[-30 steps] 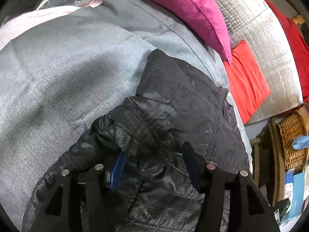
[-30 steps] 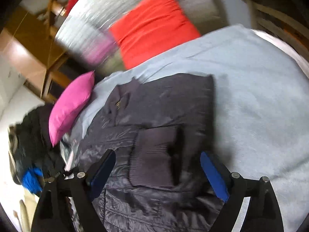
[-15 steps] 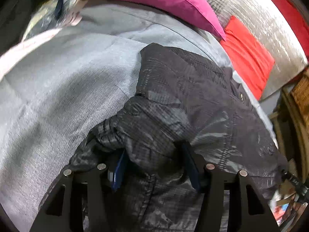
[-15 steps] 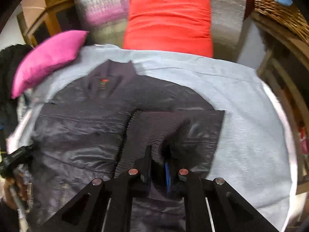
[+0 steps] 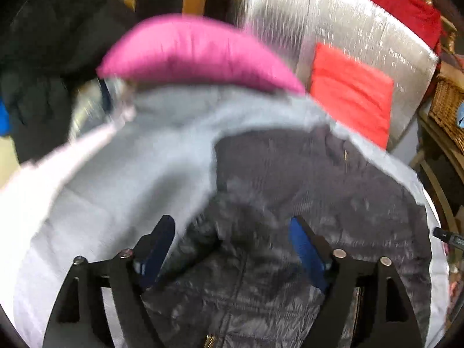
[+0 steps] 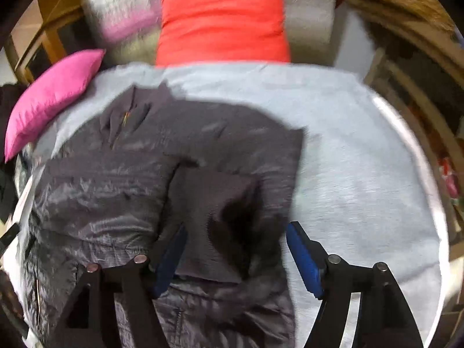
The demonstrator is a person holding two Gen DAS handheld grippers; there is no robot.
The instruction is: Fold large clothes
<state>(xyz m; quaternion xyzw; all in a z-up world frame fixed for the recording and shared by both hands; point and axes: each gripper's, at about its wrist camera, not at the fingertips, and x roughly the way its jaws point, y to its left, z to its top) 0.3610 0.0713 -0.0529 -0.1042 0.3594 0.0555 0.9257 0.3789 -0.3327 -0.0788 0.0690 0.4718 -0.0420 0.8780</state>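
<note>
Jacket (image 6: 162, 174) — dark quilted, flat on grey bedcover (image 6: 362, 174), sleeves folded inward. Left gripper (image 5: 232, 246) and right gripper (image 6: 235, 249) both spread, holding nothing. We judge next: regrasp hem — fold upward.

No legible text, label, brand, number or sign appeared in either wrist view. Both frames were motion-blurred. The dark jacket (image 6: 162, 174) carried a small mark near its collar, too blurred to be read.
</note>
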